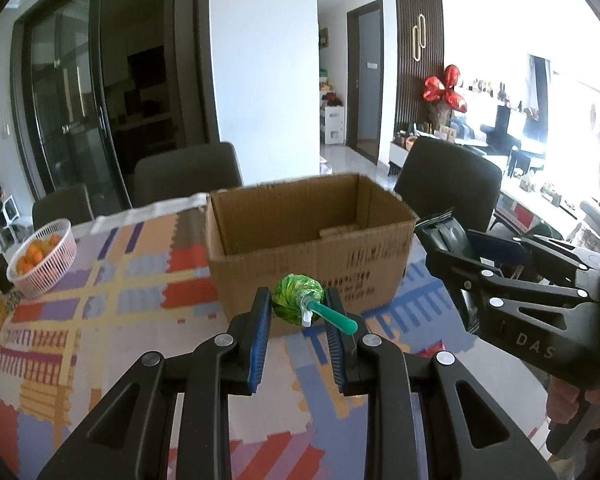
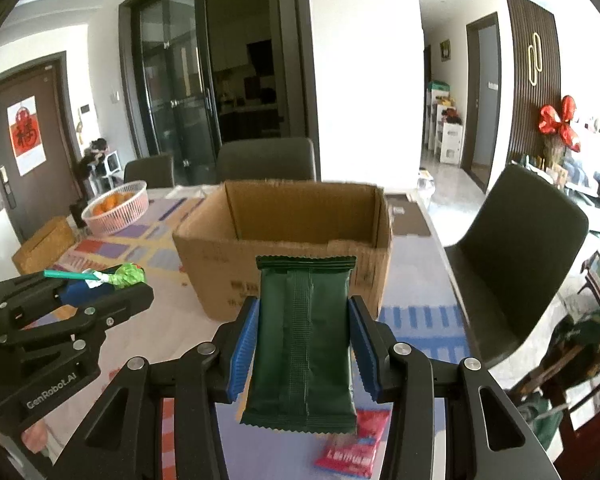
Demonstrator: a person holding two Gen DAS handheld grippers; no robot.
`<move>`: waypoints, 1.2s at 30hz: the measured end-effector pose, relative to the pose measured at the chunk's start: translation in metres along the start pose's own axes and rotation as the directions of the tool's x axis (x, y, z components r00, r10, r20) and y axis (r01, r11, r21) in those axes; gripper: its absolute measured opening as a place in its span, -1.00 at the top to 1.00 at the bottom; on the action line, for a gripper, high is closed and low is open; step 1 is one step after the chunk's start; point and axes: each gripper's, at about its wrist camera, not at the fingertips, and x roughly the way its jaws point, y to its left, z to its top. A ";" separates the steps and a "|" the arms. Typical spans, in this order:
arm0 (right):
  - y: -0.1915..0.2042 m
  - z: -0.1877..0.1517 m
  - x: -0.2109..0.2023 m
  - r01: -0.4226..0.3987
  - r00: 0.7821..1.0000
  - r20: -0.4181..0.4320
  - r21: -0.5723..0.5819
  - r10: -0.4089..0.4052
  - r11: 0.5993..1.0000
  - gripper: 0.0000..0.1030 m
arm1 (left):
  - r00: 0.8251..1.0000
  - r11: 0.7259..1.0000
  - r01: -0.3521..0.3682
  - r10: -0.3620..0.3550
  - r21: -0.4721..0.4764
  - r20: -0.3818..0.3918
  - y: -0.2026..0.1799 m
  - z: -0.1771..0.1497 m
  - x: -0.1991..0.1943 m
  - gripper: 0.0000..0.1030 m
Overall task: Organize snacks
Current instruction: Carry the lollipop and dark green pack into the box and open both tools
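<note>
Left wrist view first: the left gripper [image 1: 298, 312] is closed on a lollipop [image 1: 298, 298] in a green wrapper, its blue pads [image 1: 260, 336] pressing the wrapped head from both sides while the teal stick slants out over the right-hand pad. Just beyond it stands the open cardboard box [image 1: 308, 256], the landmark for everything else, on a table covered by a patterned mat [image 1: 112, 292] of red, purple, yellow and blue patches. Nearer than the box and to its right, the right gripper [image 2: 302, 332] is clamped on a dark green snack packet [image 2: 304, 344], held upright with its serrated top edge level with the box's front wall in the right wrist view. Below that packet, nearer than the box, a red snack packet [image 2: 352, 444] lies flat on the table. Both held snacks are off the table and outside the box, whose interior shows only bare cardboard where it can be seen. Left of the box sits a pink basket [image 1: 46, 258] of orange fruit. Behind the box stand dark chairs [image 1: 188, 176], and farther back dark glass doors [image 1: 72, 96].
</note>
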 end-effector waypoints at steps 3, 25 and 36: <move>-0.001 0.011 -0.001 -0.001 1.000 0.013 -0.001 0.001 1.000 0.12 | 1.000 1.000 0.000 0.000 -0.002 0.016 0.003 0.012 0.000 0.48; -0.001 0.088 0.039 -0.008 0.999 0.037 -0.035 0.009 0.999 0.12 | 1.000 0.999 0.017 -0.016 -0.036 0.005 0.035 0.075 0.050 0.48; -0.006 0.102 0.081 0.010 1.000 -0.012 -0.050 -0.011 0.999 0.12 | 0.998 0.999 0.007 -0.009 -0.034 -0.067 0.045 0.087 0.093 0.48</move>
